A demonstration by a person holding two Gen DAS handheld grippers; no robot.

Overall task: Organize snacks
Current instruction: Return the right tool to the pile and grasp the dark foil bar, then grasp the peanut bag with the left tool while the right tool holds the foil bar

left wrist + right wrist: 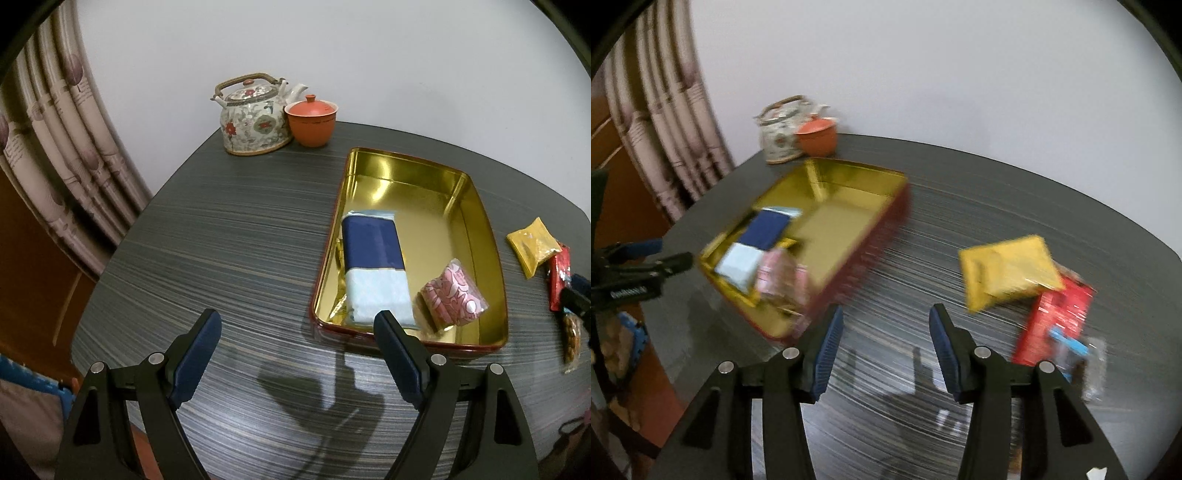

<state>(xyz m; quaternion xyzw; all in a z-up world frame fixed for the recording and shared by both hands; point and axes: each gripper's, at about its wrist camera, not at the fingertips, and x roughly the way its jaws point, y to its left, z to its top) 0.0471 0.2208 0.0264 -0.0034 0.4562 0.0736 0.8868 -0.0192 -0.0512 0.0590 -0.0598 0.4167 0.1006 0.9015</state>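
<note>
With my right fingers (886, 332) apart and empty, the yellow packet (1008, 273) ahead-right could slide off if I clip the red pack (1060, 317) beneath it.

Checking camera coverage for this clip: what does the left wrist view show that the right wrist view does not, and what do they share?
Only the left wrist view gives a sharp look into the gold tin: blue packet and pink packet lying side by side.

Only the right wrist view shows the red packet in full, the yellow packet overlapping its top, and the tin's red outer wall.

Both show the teapot, orange cup, table, and an empty open claw.
</note>
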